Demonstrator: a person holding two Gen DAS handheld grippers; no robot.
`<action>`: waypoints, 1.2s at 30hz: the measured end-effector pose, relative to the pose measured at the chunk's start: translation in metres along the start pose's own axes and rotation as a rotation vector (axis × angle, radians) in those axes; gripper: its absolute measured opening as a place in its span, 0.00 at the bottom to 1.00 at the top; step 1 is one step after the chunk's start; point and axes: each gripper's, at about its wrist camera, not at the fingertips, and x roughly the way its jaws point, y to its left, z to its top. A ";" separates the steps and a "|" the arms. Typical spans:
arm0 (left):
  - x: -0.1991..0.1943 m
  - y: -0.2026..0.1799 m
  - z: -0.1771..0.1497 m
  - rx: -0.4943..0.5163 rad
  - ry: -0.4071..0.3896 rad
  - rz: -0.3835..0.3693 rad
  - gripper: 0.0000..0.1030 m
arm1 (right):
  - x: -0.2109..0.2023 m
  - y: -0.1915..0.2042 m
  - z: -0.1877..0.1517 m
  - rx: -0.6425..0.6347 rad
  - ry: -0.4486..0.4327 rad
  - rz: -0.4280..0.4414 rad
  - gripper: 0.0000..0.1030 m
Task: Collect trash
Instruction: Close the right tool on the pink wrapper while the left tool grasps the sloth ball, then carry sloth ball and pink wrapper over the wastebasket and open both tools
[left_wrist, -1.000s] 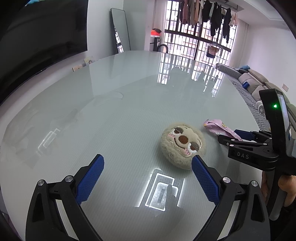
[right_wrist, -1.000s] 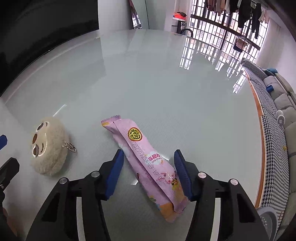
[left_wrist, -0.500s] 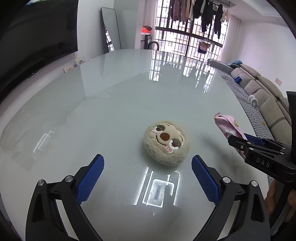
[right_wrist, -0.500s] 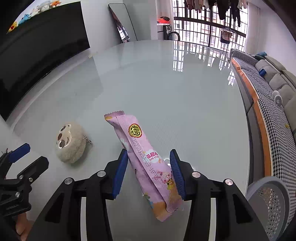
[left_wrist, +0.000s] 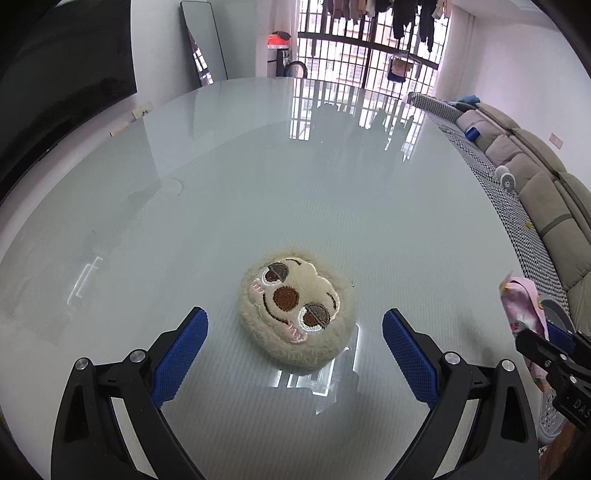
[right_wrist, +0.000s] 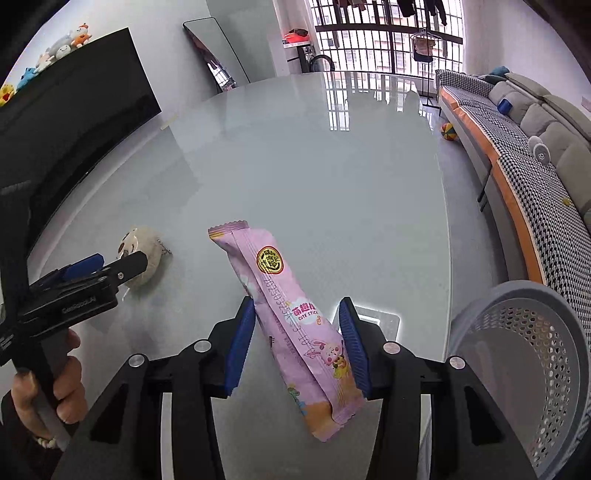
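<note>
My right gripper (right_wrist: 297, 332) is shut on a pink snack wrapper (right_wrist: 284, 306) and holds it up above the glass table (right_wrist: 314, 177). The wrapper also shows at the right edge of the left wrist view (left_wrist: 522, 306). A grey perforated trash basket (right_wrist: 524, 350) stands just right of the right gripper, below the table edge. My left gripper (left_wrist: 295, 347) is open, its blue pads on either side of a beige plush sloth face (left_wrist: 295, 310) lying on the table. The plush also shows in the right wrist view (right_wrist: 142, 254).
A black TV (right_wrist: 74, 122) stands left of the table. A sofa with a houndstooth cover (right_wrist: 535, 166) runs along the right. A mirror (left_wrist: 203, 40) and barred window (left_wrist: 369, 44) are at the back.
My right gripper lifted the wrapper off the table and moved right toward the basket, which came into view. My left gripper moved closer to the plush, now between its fingers.
</note>
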 end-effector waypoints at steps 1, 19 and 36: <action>0.005 -0.001 0.001 -0.004 0.011 0.003 0.91 | -0.001 0.000 -0.002 0.004 -0.002 0.000 0.44; -0.013 -0.008 -0.007 0.016 -0.058 0.033 0.58 | -0.009 -0.015 -0.010 0.032 -0.013 -0.007 0.44; -0.069 -0.156 -0.044 0.234 -0.104 -0.224 0.58 | -0.080 -0.101 -0.071 0.168 -0.071 -0.189 0.44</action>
